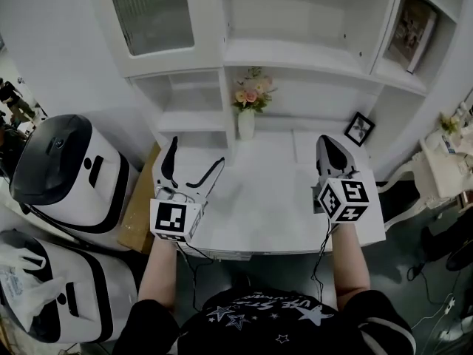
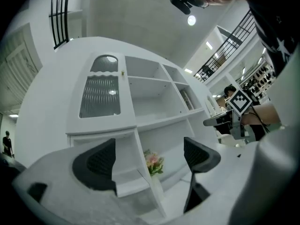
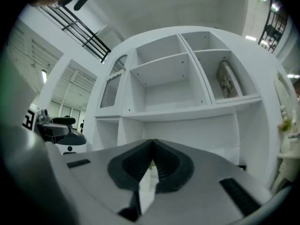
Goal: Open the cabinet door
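Head view puts the cabinet door [image 1: 151, 13], ribbed glass in a white frame, at the upper left of the shelf unit [image 1: 295, 54], flush and not yet opened, so the whole task remains. Both grippers hover over the desk [image 1: 259, 198], well below the door: left gripper [image 1: 196, 152] spread and empty, right gripper [image 1: 330, 150] pinched together on nothing. The door's top is cut off, its handle too small to make out

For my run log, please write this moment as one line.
cabinet door: closed, untouched | left gripper: open, empty, above desk | right gripper: shut, empty, above desk
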`<action>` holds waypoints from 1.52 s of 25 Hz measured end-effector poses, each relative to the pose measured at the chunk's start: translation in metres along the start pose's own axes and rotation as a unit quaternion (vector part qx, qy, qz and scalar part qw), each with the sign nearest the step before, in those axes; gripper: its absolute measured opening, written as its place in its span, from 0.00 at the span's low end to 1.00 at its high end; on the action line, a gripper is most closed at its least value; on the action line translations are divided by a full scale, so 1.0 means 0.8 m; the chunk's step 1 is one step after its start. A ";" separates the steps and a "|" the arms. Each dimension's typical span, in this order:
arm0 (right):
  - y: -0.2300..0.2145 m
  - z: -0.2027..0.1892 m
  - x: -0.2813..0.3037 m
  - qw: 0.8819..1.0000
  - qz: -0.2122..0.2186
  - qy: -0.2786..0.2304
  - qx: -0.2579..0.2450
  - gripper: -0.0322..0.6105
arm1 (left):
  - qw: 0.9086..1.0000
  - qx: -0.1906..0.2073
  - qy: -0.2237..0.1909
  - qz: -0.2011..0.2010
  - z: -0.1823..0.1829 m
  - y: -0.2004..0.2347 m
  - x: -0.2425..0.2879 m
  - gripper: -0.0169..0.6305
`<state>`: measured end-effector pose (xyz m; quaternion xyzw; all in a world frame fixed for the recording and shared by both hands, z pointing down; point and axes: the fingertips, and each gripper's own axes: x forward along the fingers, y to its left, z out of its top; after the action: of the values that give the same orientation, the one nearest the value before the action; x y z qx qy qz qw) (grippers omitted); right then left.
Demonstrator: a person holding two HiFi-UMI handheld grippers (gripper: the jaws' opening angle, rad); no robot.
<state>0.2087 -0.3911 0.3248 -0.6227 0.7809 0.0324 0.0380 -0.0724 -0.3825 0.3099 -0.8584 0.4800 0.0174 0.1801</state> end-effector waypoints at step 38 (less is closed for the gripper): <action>0.074 0.361 0.236 0.951 0.147 -0.226 -0.153 0.06 | 0.952 0.106 -0.240 0.156 0.411 0.205 0.270 0.39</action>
<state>0.1149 -0.5328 0.0188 -0.4758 0.8202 0.2969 0.1127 -0.0449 -0.5301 -0.0888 -0.7191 0.5499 0.2000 0.3749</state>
